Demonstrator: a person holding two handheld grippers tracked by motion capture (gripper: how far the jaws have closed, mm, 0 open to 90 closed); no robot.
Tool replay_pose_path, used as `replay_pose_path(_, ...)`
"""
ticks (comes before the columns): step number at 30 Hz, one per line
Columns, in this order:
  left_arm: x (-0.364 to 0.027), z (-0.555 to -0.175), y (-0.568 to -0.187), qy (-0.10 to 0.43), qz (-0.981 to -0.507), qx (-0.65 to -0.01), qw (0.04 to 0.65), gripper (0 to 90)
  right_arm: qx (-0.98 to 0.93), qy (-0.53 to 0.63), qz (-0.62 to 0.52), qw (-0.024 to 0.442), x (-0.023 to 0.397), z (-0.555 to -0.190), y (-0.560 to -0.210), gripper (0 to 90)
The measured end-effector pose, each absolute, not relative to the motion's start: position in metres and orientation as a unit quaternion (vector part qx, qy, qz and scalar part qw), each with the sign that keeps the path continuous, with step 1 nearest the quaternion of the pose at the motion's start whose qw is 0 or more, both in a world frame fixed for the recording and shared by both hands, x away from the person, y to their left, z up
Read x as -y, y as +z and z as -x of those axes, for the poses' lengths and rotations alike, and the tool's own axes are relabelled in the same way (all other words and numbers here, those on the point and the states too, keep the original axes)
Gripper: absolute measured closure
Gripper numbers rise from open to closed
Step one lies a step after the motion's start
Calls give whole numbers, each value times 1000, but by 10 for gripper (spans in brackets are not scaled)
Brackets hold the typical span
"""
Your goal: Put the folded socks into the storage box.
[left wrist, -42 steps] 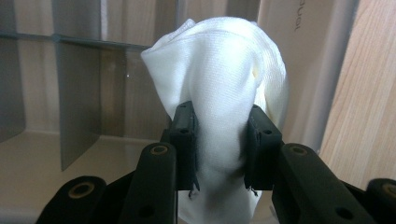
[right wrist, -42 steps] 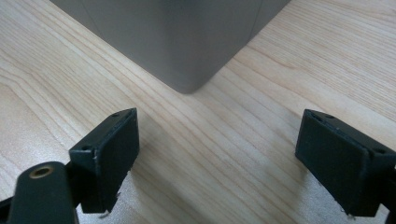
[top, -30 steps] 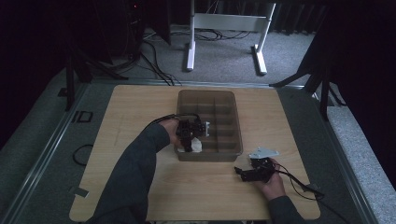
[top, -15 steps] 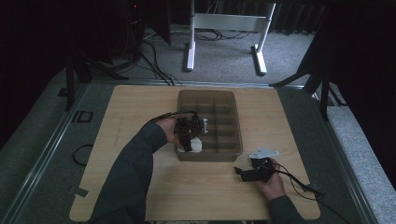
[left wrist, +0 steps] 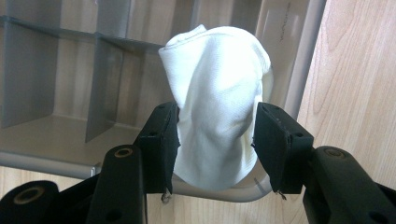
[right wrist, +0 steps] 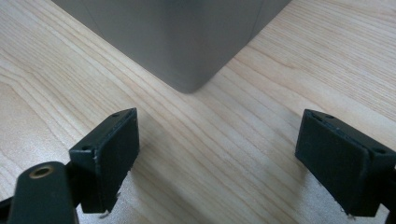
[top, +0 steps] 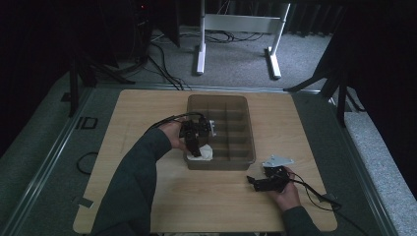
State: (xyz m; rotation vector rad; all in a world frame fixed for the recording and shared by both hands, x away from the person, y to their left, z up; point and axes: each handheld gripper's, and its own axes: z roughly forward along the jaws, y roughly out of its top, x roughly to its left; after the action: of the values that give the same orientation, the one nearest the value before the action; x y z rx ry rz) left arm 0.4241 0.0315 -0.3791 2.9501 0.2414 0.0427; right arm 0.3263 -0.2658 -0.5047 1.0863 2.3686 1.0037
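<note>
The person is wearing dark grey-green sleeves (top: 133, 182). Both grippers are showing black, blocky jaws with flat rectangular pads (left wrist: 161, 140) and brass-ringed screw holes (right wrist: 41, 171). A black cable (top: 164, 120) is trailing from the left gripper (top: 194, 140); the right gripper (top: 265, 183) is carrying a grey three-cornered plate (top: 276, 161).
</note>
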Motion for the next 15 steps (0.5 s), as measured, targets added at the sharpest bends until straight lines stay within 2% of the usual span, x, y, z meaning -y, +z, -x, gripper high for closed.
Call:
replay_pose_path(5,-34,-424,-374,10,-991,-84,105,527,-835,354,-383,174,266,-326,-505,132)
replay_pose_path(15,-34,-424,-369,9,-989,-84,121,635,-835,354,-383,174,266,-326,-505,132)
